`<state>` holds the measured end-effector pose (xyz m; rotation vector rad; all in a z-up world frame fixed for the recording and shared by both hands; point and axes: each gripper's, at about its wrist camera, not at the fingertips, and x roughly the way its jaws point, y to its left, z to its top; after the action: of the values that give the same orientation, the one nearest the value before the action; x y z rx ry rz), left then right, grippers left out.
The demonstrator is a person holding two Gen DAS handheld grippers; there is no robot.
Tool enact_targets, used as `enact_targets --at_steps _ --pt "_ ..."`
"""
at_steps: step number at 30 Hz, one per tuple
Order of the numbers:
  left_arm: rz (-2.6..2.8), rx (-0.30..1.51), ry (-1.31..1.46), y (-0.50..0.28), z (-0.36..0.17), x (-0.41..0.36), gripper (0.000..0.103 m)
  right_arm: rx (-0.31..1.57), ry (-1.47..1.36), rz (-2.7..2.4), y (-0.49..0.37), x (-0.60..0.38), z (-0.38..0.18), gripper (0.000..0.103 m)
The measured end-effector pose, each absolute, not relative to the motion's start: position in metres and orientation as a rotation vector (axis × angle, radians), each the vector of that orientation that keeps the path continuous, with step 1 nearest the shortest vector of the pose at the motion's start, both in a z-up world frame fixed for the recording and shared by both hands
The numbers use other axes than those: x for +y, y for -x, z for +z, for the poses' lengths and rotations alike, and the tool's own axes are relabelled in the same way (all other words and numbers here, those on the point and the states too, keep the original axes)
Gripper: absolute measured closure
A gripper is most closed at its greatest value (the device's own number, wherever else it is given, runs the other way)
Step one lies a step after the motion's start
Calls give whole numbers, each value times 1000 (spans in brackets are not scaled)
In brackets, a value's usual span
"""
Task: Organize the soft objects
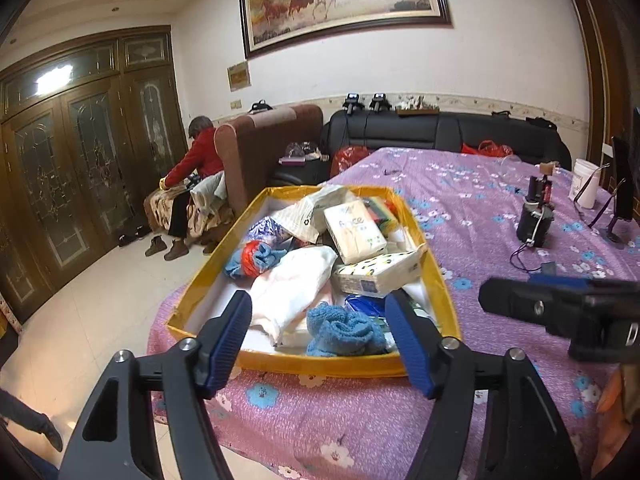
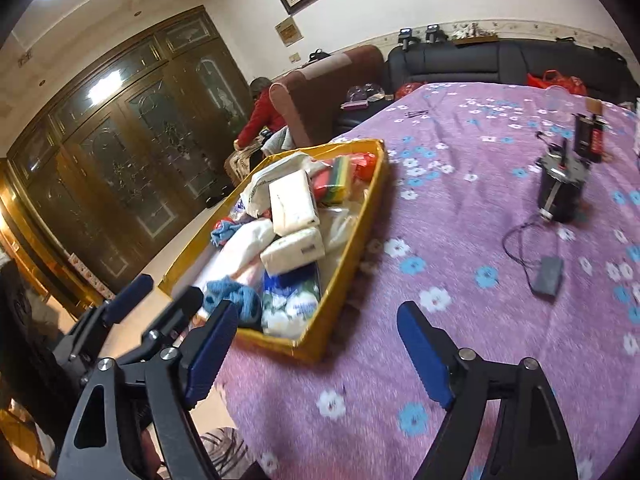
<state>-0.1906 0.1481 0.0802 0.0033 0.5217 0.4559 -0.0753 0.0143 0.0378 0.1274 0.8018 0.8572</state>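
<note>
The yellow tray (image 1: 320,364) stands on the flowered cloth (image 1: 480,200), full of soft things. The blue towel (image 1: 340,328) looks light and limp; I judge a pinch on its bunched top best. The left gripper (image 1: 320,340) and right gripper (image 2: 316,356) are both apart and empty. Only the right wrist view shows the sponge (image 2: 334,184) clearly.

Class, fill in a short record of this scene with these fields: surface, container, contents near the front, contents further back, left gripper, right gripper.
surface: purple flowered tablecloth
container: shallow yellow box, open at the top
contents near the front: blue towel, white cloth bundle
contents further back: tissue packs, striped sponge
left gripper: left gripper open, nothing between the pads, box just ahead
right gripper: right gripper open, empty, over the box's near corner
</note>
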Motion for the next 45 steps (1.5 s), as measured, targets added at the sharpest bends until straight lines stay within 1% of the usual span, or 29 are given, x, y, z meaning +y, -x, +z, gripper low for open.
enact_targets --at_steps 1,3,4,5,8,10,12,17,24,33,39,45 --pt "459 514 -2 193 81 145 30 795 -130 848 79 12 38 16" --pt "466 496 11 205 83 139 18 755 -137 803 94 3 39 16" --pt "465 488 15 209 83 135 15 736 -134 785 101 0 40 15" --pt "467 481 16 215 83 132 13 721 -128 765 109 -3 41 14" --pt "462 460 19 232 83 123 11 704 -139 718 132 -12 41 13" --pt "452 442 30 243 82 119 7 695 -145 704 145 -19 42 13" --pt "440 409 49 254 81 117 0 652 -139 679 159 -27 44 9" --pt "449 405 30 261 70 115 0 579 -75 600 166 -33 42 8" --pt "477 476 32 260 52 126 0 612 -63 549 158 -27 33 8" --pt "528 420 128 285 39 153 0 606 74 544 175 6 28 8" --pt "572 443 171 284 35 164 0 601 117 569 180 12 24 8" --pt "583 462 157 281 32 163 0 595 119 573 184 10 24 8"
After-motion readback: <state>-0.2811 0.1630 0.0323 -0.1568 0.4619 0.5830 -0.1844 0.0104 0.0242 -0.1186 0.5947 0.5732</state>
